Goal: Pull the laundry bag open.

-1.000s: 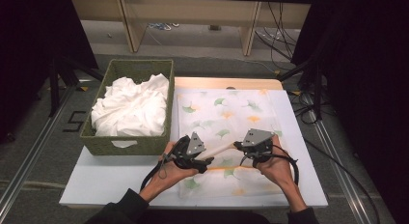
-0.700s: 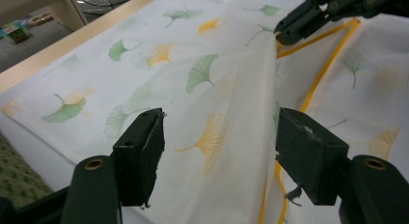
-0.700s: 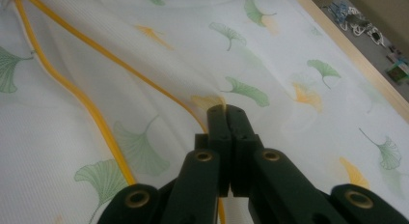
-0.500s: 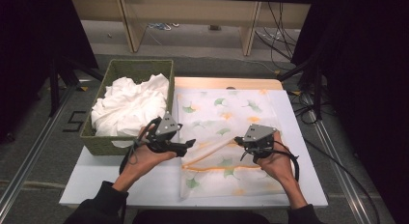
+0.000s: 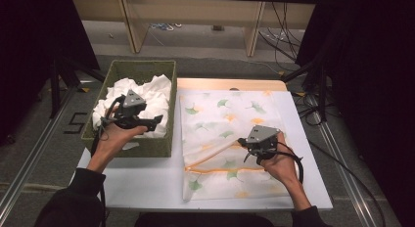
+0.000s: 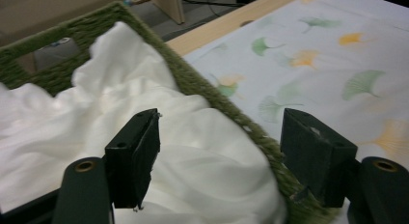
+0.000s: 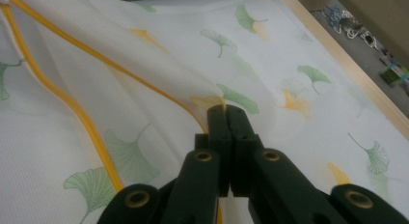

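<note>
Bare white table [image 5: 147,185] beside the bag's [image 5: 230,139] orange-edged opening [image 5: 215,164].

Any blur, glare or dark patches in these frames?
High view: dark surroundings, the lit white table bright. Left gripper view: white cloth washed out, basket rim soft with blur. Right gripper view: leaf-print cloth is sharp, the floor beyond soft.
</note>
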